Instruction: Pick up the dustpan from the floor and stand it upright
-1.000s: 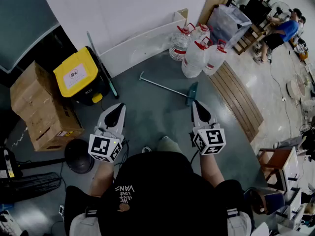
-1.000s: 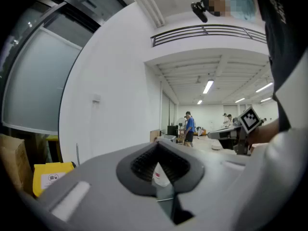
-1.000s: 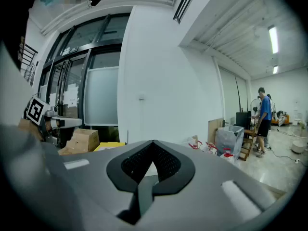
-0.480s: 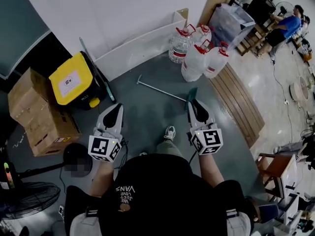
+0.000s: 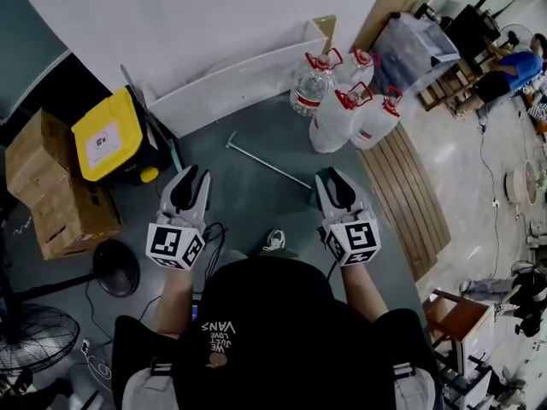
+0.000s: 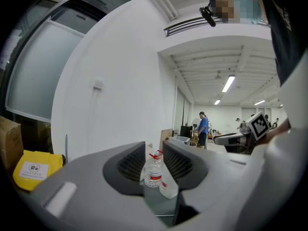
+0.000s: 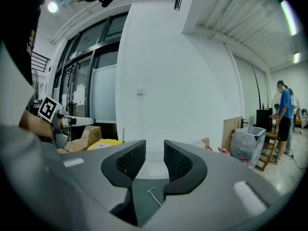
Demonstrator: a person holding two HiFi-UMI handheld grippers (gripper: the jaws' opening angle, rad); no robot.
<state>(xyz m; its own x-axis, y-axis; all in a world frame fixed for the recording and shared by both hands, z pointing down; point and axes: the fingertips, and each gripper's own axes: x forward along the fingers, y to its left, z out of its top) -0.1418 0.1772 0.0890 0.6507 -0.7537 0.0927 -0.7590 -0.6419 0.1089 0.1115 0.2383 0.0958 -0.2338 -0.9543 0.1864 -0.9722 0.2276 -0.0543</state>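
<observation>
The dustpan lies flat on the grey floor. Its long metal handle runs from upper left to lower right. Its teal pan end is hidden under my right gripper. In the right gripper view the handle shows low in the gap of the right gripper. That gripper's jaws are opening, with nothing between the pads. My left gripper hangs to the left of the handle, apart from it. The left gripper is also opening and empty. Only distant water jugs show through its gap.
Several water jugs stand ahead on the right beside wooden slats. A white board leans along the wall. On the left are a yellow-lidded bin, cardboard boxes and a fan base. A person in blue is far right.
The person has stepped forward, and both grippers came closer to the dustpan. The right gripper now covers the teal pan. Both pairs of jaws have parted.
</observation>
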